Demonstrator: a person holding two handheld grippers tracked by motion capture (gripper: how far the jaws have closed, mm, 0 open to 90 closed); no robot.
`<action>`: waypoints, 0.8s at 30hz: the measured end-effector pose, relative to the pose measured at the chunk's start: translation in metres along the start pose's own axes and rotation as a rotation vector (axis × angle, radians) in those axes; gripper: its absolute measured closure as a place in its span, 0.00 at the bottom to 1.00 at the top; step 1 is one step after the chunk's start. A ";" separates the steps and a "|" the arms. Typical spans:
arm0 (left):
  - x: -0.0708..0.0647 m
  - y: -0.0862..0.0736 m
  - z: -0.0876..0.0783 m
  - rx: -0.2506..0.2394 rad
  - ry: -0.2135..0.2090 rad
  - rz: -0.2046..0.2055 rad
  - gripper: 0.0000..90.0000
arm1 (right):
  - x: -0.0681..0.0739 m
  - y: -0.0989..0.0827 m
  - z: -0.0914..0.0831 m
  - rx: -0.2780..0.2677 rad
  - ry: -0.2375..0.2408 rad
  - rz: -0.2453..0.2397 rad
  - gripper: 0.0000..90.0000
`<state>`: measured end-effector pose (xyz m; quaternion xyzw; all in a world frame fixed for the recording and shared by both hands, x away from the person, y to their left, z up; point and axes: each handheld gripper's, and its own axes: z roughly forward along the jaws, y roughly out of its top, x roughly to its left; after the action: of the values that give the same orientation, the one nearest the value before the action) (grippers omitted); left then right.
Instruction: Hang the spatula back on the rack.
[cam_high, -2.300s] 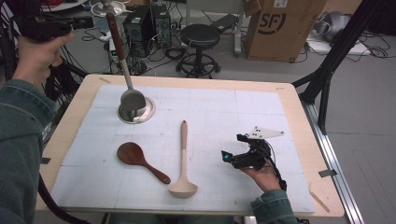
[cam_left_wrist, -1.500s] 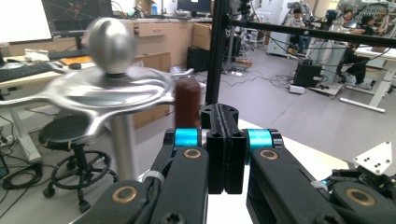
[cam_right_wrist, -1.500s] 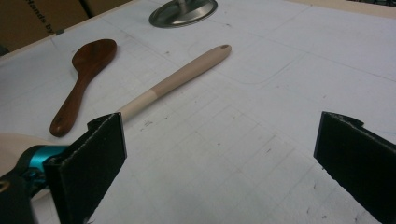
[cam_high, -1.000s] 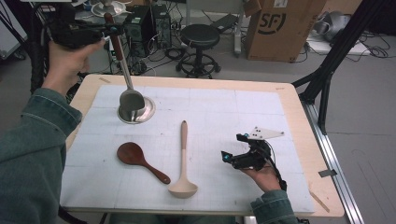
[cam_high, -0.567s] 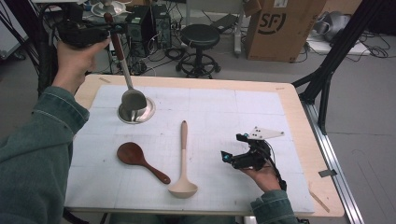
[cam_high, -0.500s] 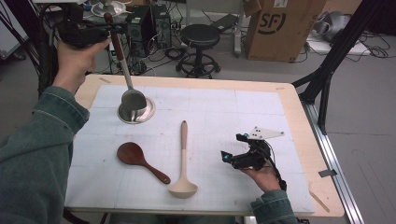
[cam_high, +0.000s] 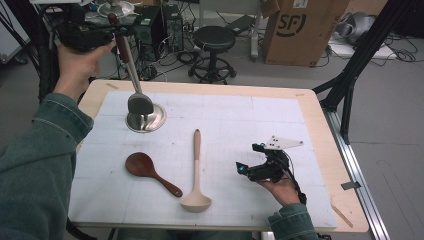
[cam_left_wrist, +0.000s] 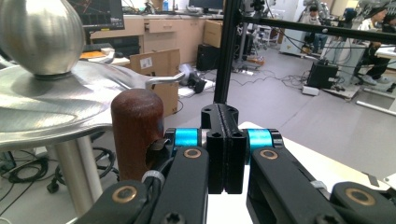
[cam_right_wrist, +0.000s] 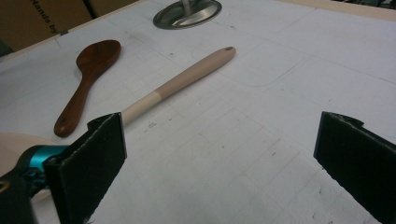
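While the left gripper is held high beyond the far left corner of the table, its jaws are pressed flat together with nothing between the pads, as the left gripper view shows, and the dark wooden end of the ladle handle stands just beside them on their left, against the gripper's body rather than in the jaws. In the high view the person's left hand wraps the gripper, and the metal ladle slants down from there, its steel bowl sitting on a round steel dish near the far left of the white mat. Whether the hand or the gripper carries the handle I cannot tell. A dark wooden spoon lies on the mat nearer the person, bowl to the left, handle running toward the near right. Just beside it lies a pale wooden ladle, handle pointing away from the person and bowl at the near end; the two are close but apart. The right gripper rests low over the mat, well apart from the metal ladle, held by the right hand. Its jaws stand wide open with bare mat between them, pointing toward the pale ladle
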<state>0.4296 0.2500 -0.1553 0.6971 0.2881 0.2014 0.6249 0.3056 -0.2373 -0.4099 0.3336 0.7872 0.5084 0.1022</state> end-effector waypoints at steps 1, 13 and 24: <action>0.001 0.000 -0.002 -0.002 0.001 -0.001 1.00 | 0.000 0.000 0.000 0.000 -0.001 0.000 0.01; 0.014 0.000 -0.019 0.001 0.015 -0.003 1.00 | 0.000 0.000 0.001 0.001 0.001 -0.001 0.01; 0.028 0.000 -0.030 -0.014 0.029 -0.008 1.00 | -0.001 -0.001 0.001 0.008 0.000 0.003 0.01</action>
<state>0.4317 0.2913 -0.1535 0.6887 0.2984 0.2109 0.6262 0.3065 -0.2371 -0.4111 0.3350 0.7888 0.5055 0.1002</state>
